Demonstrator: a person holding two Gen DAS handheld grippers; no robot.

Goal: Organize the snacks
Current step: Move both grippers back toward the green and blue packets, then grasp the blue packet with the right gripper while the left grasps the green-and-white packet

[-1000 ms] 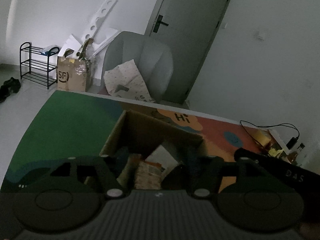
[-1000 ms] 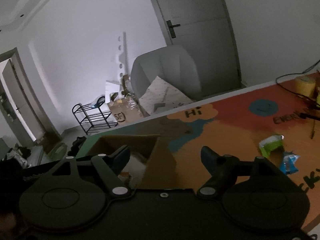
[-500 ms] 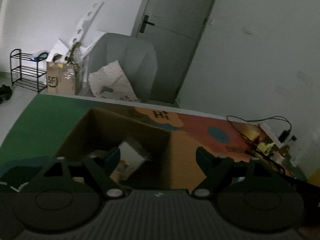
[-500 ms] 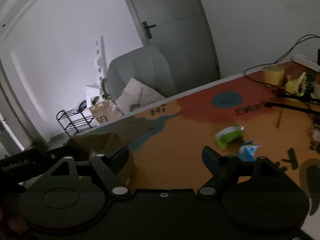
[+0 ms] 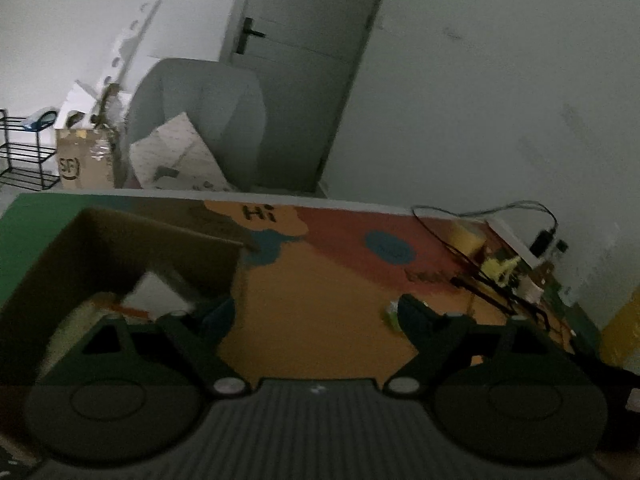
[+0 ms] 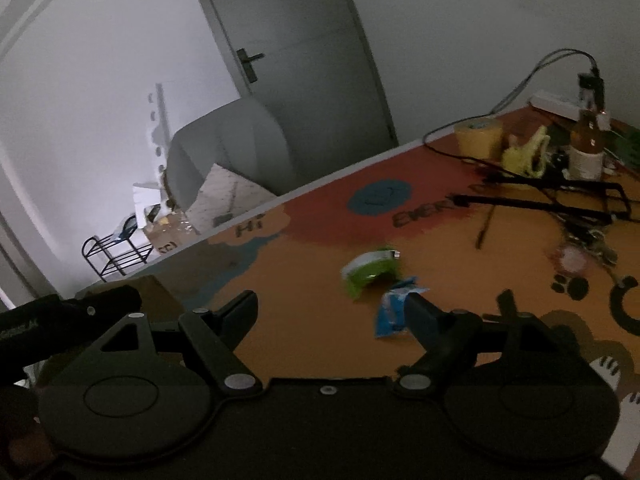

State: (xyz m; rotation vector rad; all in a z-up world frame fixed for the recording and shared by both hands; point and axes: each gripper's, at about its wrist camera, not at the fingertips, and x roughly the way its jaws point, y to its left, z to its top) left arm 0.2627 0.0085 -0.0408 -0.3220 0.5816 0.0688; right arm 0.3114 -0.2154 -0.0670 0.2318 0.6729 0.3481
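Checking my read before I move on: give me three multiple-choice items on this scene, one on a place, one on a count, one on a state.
1. Where do the loose snack packets lie?
A. On the orange part of the mat
B. Inside the cardboard box
C. On the grey chair

2. How many loose packets lie ahead of the right gripper?
A. None
B. Two
C. Five

3. How do the right gripper's jaws stand?
A. Shut on a packet
B. Shut on nothing
C. Open, nothing between them

Answers:
1. A: the green packet and blue packet rest on the mat, clear of the cardboard box.
2. B: one green, one blue.
3. C: the right gripper shows bare mat between its fingers.
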